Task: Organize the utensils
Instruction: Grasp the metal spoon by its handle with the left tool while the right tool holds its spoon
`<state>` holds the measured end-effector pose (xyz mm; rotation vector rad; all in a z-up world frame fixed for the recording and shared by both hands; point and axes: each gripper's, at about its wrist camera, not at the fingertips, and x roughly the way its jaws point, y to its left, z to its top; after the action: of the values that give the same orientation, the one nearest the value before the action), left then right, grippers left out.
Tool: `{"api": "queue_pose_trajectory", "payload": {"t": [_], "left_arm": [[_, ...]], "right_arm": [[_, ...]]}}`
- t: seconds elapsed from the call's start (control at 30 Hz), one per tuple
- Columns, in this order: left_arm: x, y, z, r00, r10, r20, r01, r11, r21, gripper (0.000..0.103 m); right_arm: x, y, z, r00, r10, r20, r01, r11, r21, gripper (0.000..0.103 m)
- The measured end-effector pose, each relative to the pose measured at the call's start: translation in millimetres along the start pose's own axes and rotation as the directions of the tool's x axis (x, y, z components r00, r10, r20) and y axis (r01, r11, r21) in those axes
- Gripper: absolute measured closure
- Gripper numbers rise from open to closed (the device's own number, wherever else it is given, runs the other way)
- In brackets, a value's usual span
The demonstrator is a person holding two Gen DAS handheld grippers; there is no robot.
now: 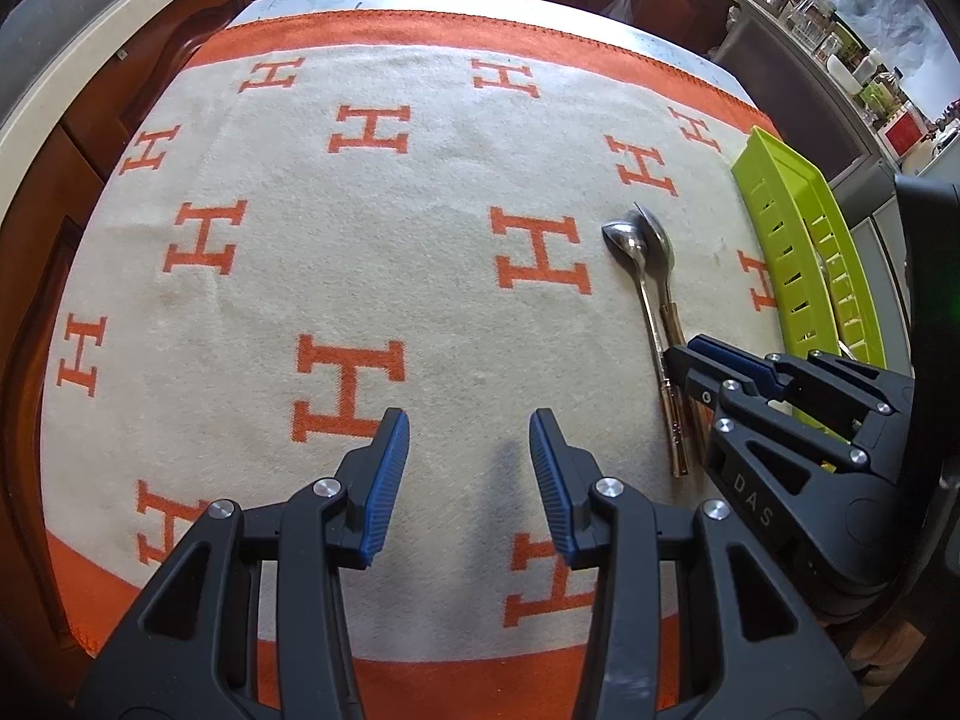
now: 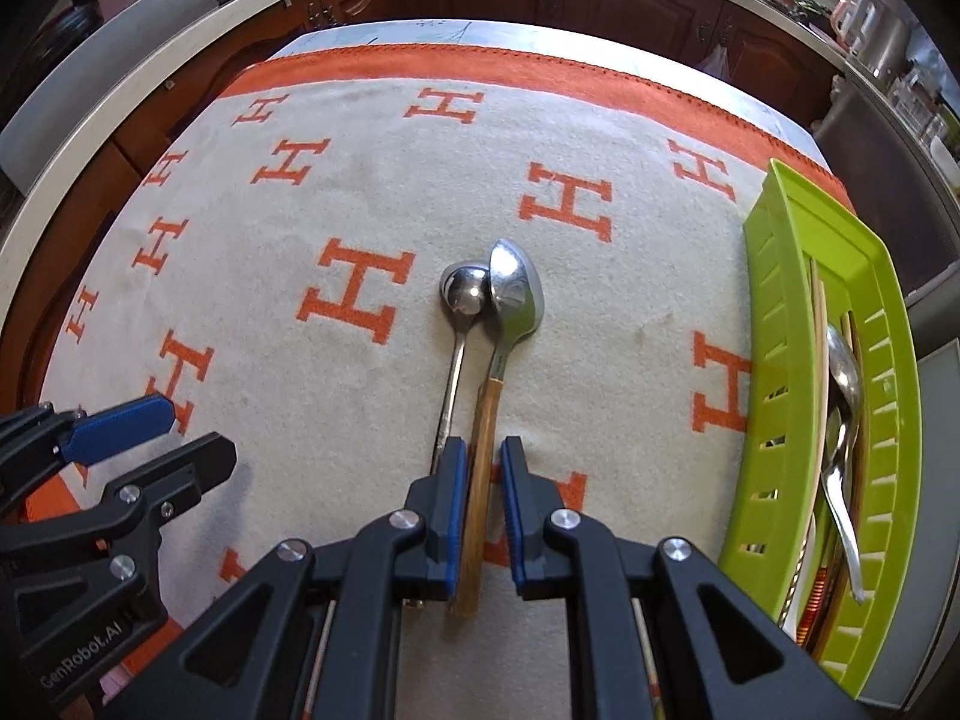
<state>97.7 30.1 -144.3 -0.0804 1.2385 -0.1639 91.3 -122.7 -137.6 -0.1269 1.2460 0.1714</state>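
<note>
Left wrist view: two spoons (image 1: pixel 651 276) lie side by side on the H-patterned cloth (image 1: pixel 360 276) covering the tabletop, bowls touching, near one green basket (image 1: pixel 798 228) at the cloth's right edge. The left hand-held gripper (image 1: pixel 469 480) hangs wide apart and empty over broad bare cloth.

Right wrist view: the right hand-held gripper (image 2: pixel 478 504) straddles the wooden-handled spoon (image 2: pixel 507 324), jaws narrowed beside its handle, not visibly clamped. The all-metal spoon (image 2: pixel 459 324) lies just beside it. The basket holds more utensils (image 2: pixel 840 420).
</note>
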Motion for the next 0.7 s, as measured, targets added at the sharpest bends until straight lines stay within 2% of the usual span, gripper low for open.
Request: {"api": "queue_pose_trajectory", "payload": {"t": [0.13,0.27,0.4,0.57,0.7], "left_arm": [[-2,-6,2,1.000,0.001,0.000,-0.001,1.000,0.013,0.065],[-3,-17,6,1.000,-0.010,-0.004,0.010,0.999,0.035,0.065],[2,-31,14,0.998,-0.049,-0.029,0.051,0.998,0.046,0.065],[17,-46,32,0.991,-0.117,-0.058,0.117,0.993,0.001,0.065],[32,-59,44,0.995,-0.084,-0.052,0.084,0.996,-0.015,0.065]], "right_arm": [[-1,-5,-1,1.000,0.021,-0.011,-0.020,1.000,0.017,0.095],[-4,-24,-5,0.995,0.098,-0.002,-0.098,0.989,0.108,0.096],[-14,-45,-12,0.987,0.155,0.045,-0.161,0.970,0.182,0.096],[-31,-64,-19,0.978,0.176,0.112,-0.198,0.954,0.225,0.096],[-47,-76,-25,0.969,0.182,0.167,-0.219,0.946,0.239,0.096]]}}
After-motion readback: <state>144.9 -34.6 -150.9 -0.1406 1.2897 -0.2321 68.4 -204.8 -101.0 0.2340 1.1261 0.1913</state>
